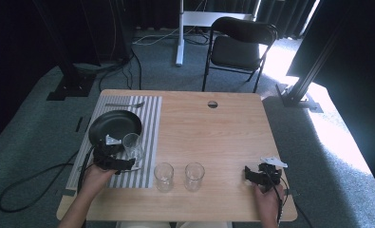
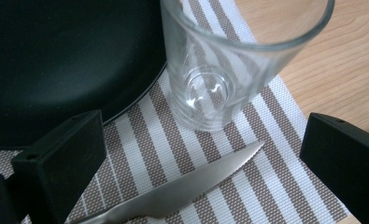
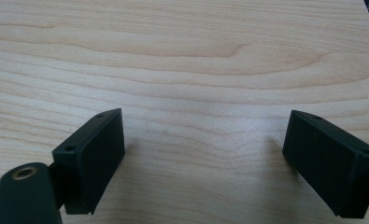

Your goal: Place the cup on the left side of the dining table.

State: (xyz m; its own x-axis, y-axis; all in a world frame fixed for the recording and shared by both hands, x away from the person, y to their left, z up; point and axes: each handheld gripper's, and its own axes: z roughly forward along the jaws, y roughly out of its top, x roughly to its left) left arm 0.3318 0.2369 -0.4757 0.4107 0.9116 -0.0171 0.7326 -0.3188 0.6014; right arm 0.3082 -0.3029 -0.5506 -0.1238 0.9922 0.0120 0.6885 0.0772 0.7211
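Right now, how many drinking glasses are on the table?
3. One glass stands on the striped placemat beside the black plate, ahead of the left gripper. Two more stand side by side on bare wood.

The knife (image 2: 173,193) loses its handle at the bottom edge; the black plate (image 2: 56,60) runs off top and left.

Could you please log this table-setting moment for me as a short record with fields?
surface: wooden table
mat: striped placemat at the table's left
on mat: black plate, glass standing beside the plate, knife, fork at the far edge
off mat: two empty glasses near the front edge
left gripper: open, over the knife, before the glass
right gripper: open, over bare wood
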